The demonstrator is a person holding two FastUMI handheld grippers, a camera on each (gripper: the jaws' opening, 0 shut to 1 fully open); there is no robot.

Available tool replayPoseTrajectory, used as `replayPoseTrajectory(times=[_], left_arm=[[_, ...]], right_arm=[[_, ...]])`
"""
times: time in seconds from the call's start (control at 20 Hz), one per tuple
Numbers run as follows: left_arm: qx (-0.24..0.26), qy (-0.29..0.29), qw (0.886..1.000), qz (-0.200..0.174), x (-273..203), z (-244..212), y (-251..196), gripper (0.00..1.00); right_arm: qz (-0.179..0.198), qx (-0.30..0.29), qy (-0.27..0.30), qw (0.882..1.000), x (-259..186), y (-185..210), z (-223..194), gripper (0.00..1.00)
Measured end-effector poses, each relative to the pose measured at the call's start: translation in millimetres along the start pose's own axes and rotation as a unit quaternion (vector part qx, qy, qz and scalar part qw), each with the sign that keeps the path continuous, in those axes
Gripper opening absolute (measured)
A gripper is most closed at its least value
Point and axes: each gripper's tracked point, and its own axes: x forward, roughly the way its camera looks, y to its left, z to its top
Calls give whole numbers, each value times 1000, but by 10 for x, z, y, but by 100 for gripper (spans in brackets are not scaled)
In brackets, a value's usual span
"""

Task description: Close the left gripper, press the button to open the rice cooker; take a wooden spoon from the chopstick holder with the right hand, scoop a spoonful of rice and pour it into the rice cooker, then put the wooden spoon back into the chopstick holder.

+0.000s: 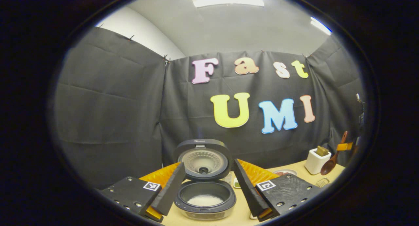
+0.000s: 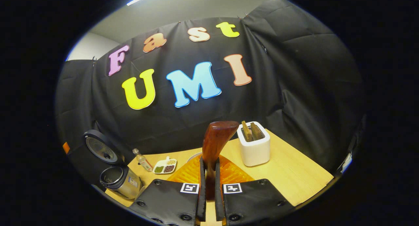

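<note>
My right gripper (image 2: pixel 209 190) fingers clamp the wooden spoon (image 2: pixel 216 144), left gripper (image 1: pixel 206 193) fingers wide around the open rice cooker (image 1: pixel 204 195); chopstick holder (image 2: pixel 254 147) just ahead-right, so lower handle-first, vertical.

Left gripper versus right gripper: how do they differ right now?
The left gripper is open, fingers spread wide with nothing between them, while the right gripper is shut on the wooden spoon. The left faces the open rice cooker; the right faces the white chopstick holder. Both hang above the wooden table.
</note>
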Motion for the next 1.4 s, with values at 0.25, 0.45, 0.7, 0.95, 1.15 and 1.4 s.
replayPoseTrajectory(times=[0.25, 0.45, 0.7, 0.95, 1.15, 1.4], left_arm=[[6, -5, 1000, -3, -1, 60, -78, 89], [12, -4, 1000, -3, -11, 68, -98, 89], [15, -5, 1000, 5, -35, 81, -49, 90], [15, -5, 1000, 17, -65, 73, 35, 91], [17, -4, 1000, 20, -83, 78, 50, 90], [15, -2, 1000, 19, -68, 62, 16, 88]], right_arm=[[-15, -6, 30, 999, -5, -234, -339, 13], [-20, -10, 52, 998, 24, -297, -562, 13], [-22, -11, 76, 997, 85, -314, -870, 13], [-26, -4, 103, 994, 132, -366, -1124, 13], [-28, 8, 113, 993, 121, -421, -1252, 13], [-24, 7, 124, 992, 111, -449, -1362, 13]])
